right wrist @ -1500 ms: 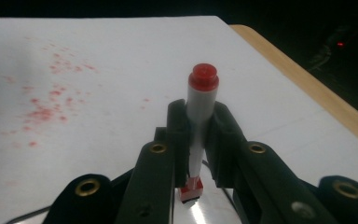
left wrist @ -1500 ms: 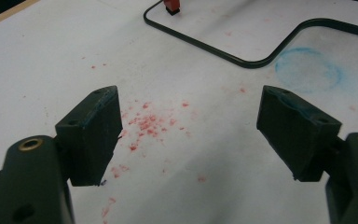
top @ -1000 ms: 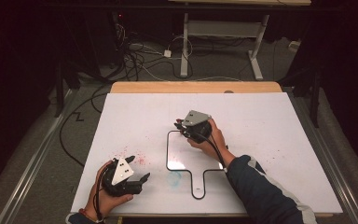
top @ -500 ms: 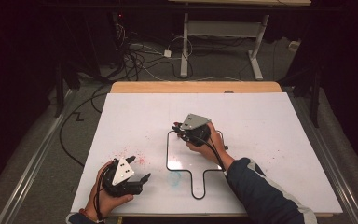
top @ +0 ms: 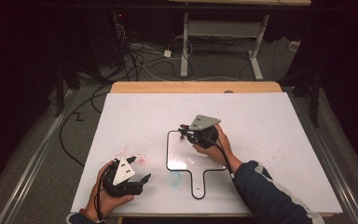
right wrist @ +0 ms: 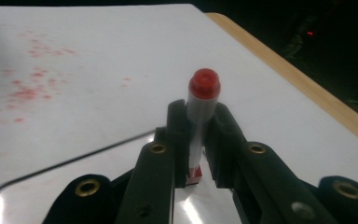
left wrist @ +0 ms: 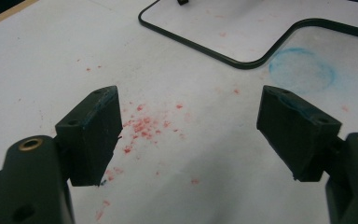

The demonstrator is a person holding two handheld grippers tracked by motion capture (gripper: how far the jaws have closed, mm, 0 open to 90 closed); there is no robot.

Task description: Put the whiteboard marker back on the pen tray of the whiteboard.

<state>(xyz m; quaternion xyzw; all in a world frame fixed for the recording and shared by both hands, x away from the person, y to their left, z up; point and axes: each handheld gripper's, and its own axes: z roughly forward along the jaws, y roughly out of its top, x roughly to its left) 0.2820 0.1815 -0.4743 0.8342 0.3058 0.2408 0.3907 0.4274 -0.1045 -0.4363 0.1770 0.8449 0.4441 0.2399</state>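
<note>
I see a white tabletop with a bare wooden strip along its far edge. Red speckles scatter near the front-left corner, with fainter ones toward the right edge. A blue smudge sits near the front edge. Beyond the table, I make out cables on the floor beside a white desk frame.

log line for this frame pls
left gripper: open, empty, over red specks | right gripper: shut on red-capped marker | clear board: flat on table
</note>
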